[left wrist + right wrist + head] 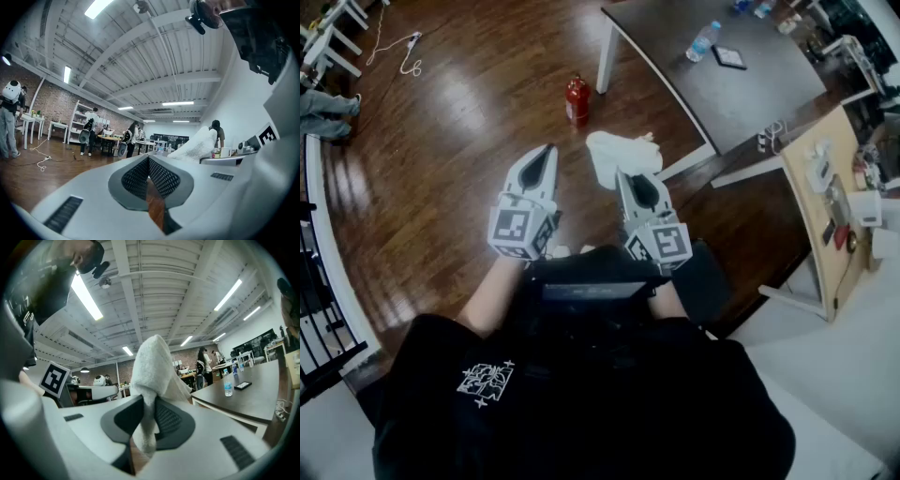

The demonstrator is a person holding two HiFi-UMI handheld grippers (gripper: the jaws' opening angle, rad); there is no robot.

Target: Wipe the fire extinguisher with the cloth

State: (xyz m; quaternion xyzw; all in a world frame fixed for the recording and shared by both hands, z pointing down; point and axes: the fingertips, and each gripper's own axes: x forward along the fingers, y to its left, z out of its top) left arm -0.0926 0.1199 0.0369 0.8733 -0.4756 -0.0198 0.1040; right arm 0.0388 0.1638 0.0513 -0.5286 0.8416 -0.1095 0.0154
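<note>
A small red fire extinguisher (577, 100) stands upright on the wooden floor, ahead of both grippers and apart from them. My right gripper (626, 172) is shut on a white cloth (621, 156), which bunches out past its tips. In the right gripper view the cloth (151, 380) is pinched between the dark pads and rises above them. My left gripper (548, 148) is held beside it, shut with nothing between its jaws. The left gripper view looks level across the room, and the cloth (197, 145) shows at its right.
A dark table (741, 75) with white legs stands at the right, bearing a water bottle (702, 41) and a phone (730, 57). A wooden bench (834, 202) with tools is further right. A white cable (405, 56) lies on the floor at far left. Several people stand in the room (91, 131).
</note>
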